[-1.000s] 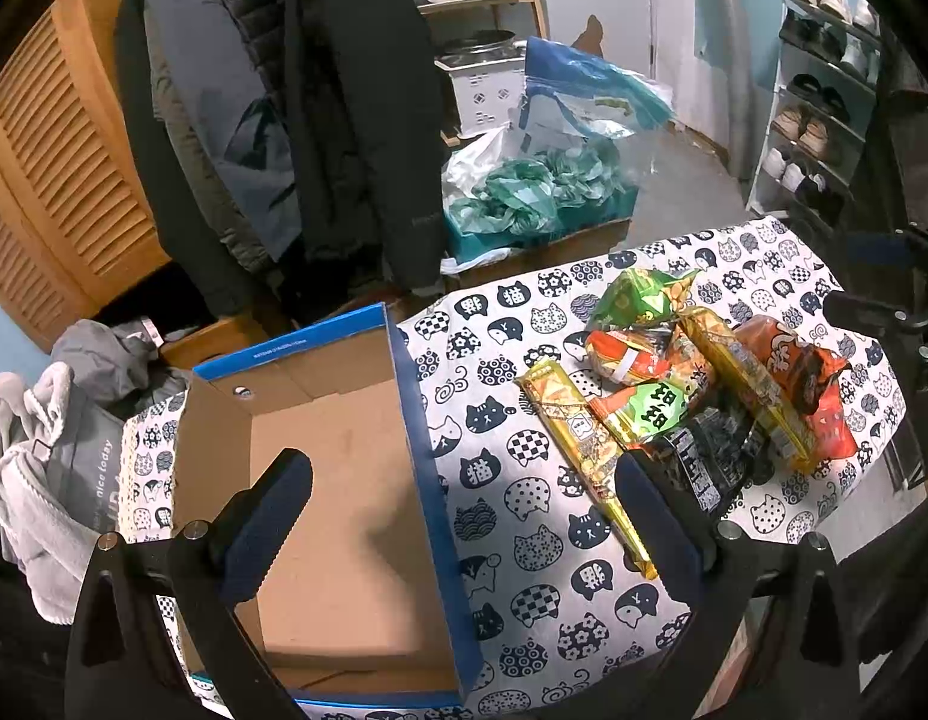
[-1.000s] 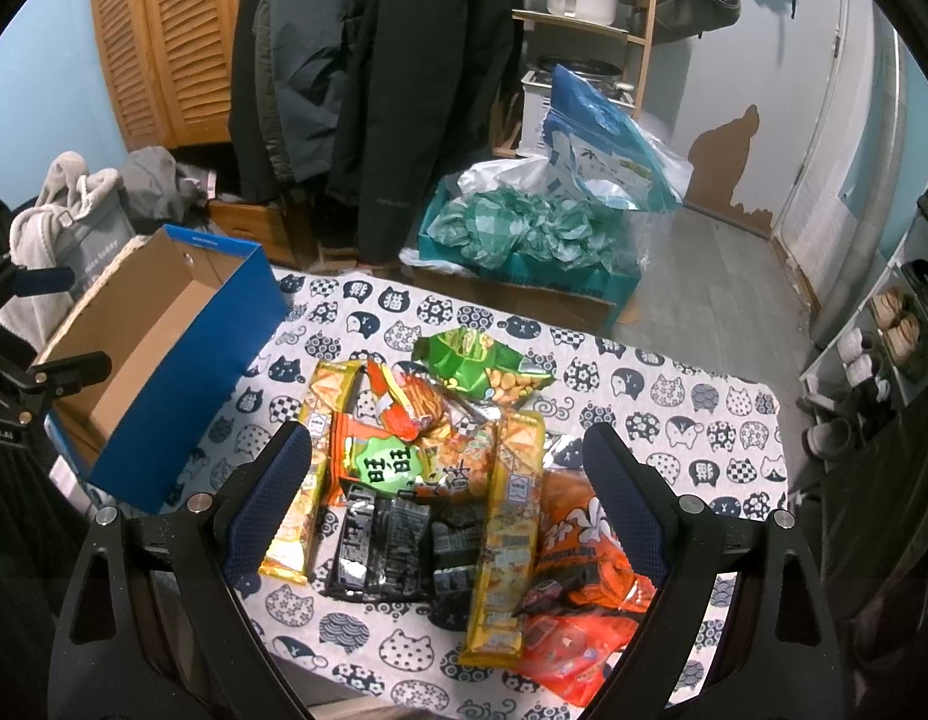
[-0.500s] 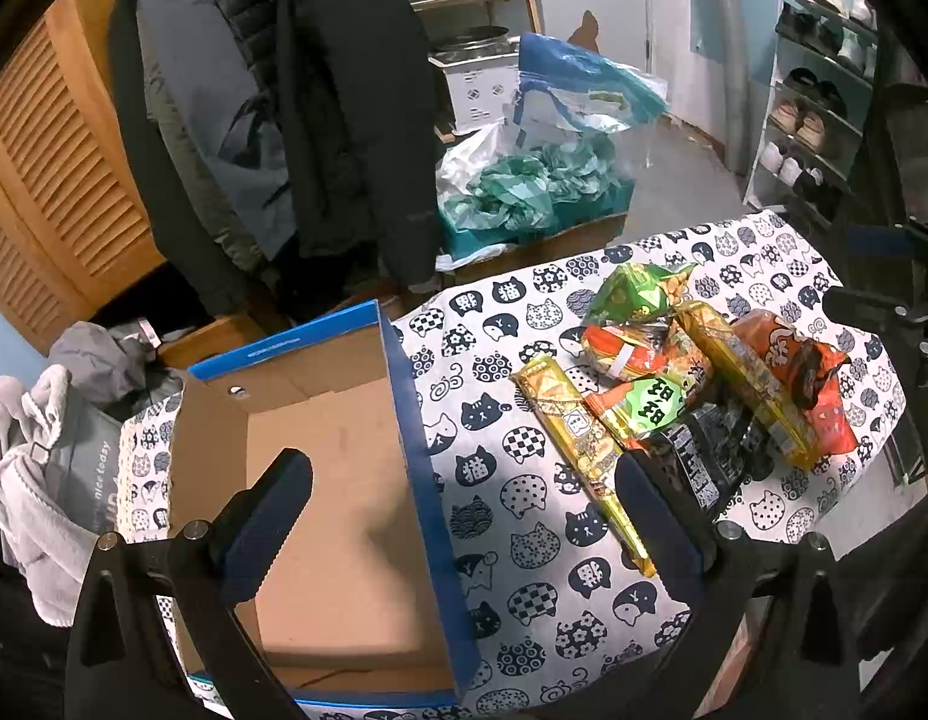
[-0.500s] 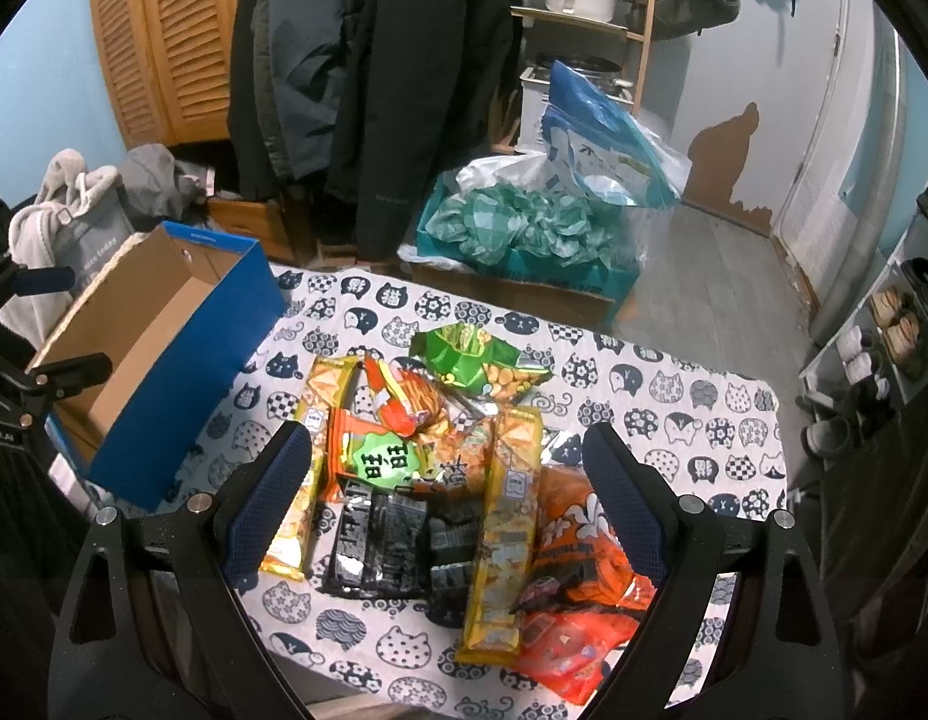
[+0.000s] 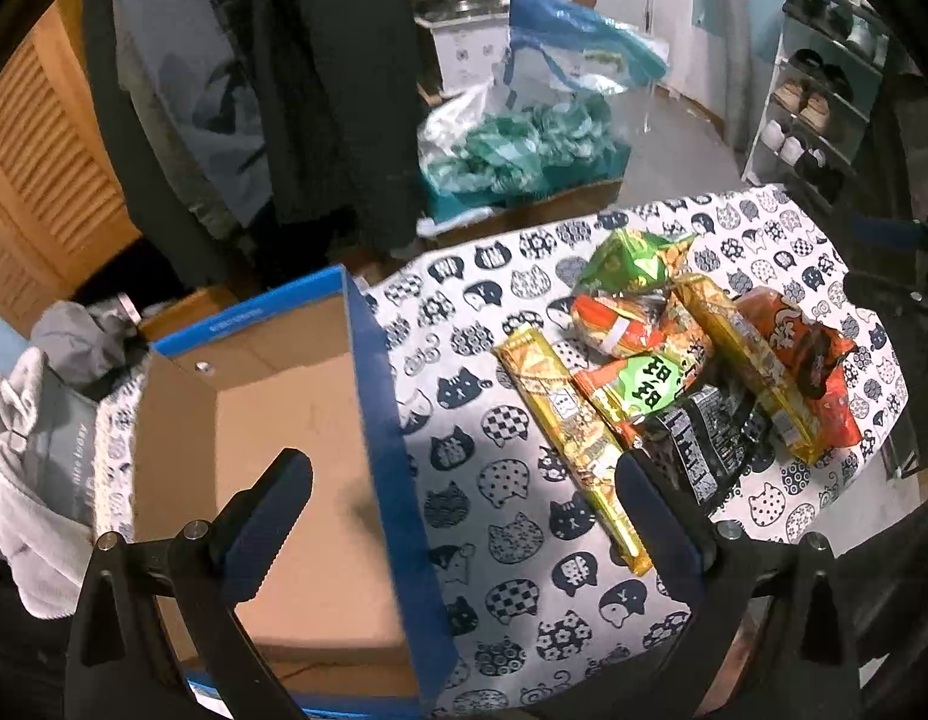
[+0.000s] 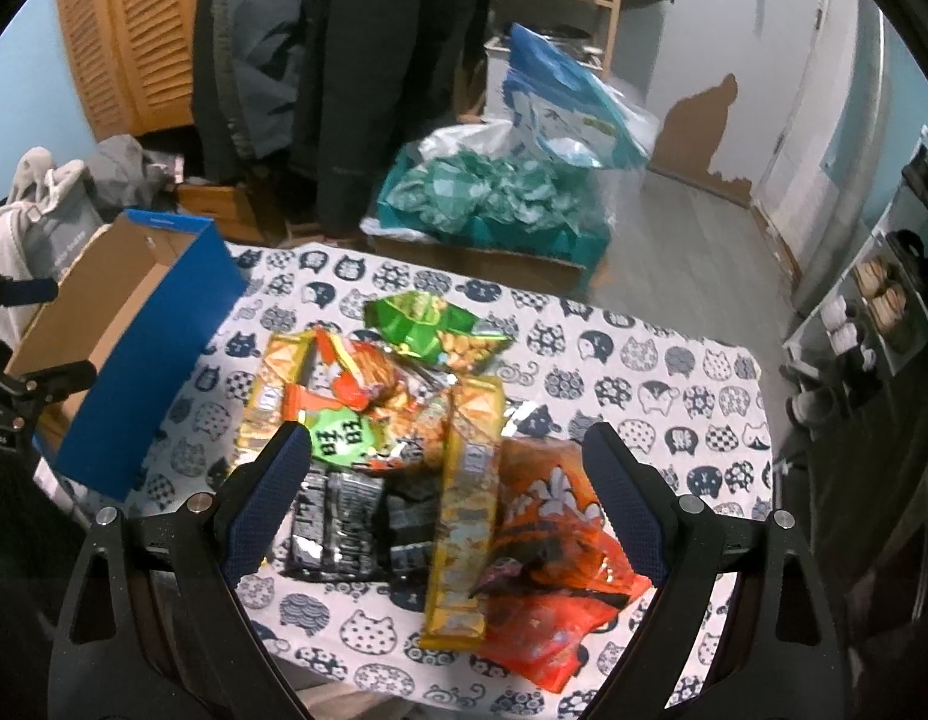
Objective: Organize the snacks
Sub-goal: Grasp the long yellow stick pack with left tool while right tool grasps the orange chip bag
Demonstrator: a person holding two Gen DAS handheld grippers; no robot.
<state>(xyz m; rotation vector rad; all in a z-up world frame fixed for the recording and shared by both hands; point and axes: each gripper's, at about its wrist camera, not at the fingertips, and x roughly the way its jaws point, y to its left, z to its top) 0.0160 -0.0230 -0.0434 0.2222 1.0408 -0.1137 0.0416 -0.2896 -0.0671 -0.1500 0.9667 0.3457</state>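
A pile of snack packets lies on the cat-print tablecloth (image 6: pixel 661 360): a green bag (image 6: pixel 428 324), an orange bag (image 6: pixel 547 510), a long gold packet (image 6: pixel 464 498), black packets (image 6: pixel 338 516) and a green-label packet (image 6: pixel 338 432). An empty blue cardboard box (image 5: pixel 296 456) stands left of the pile; it also shows in the right wrist view (image 6: pixel 134 348). My left gripper (image 5: pixel 464 510) is open and empty, above the box's right wall. My right gripper (image 6: pixel 440 504) is open and empty, above the near side of the pile.
Dark coats (image 6: pixel 356 60) hang behind the table. A box of teal bags (image 6: pixel 493 204) and a blue plastic bag (image 6: pixel 559 108) sit on the floor beyond. A shoe rack (image 5: pixel 823 90) stands at the right. Grey clothes (image 5: pixel 26 456) lie left of the box.
The right gripper has moved lower and closer to the snack pile. The left gripper has shifted a little; both stay open and empty.
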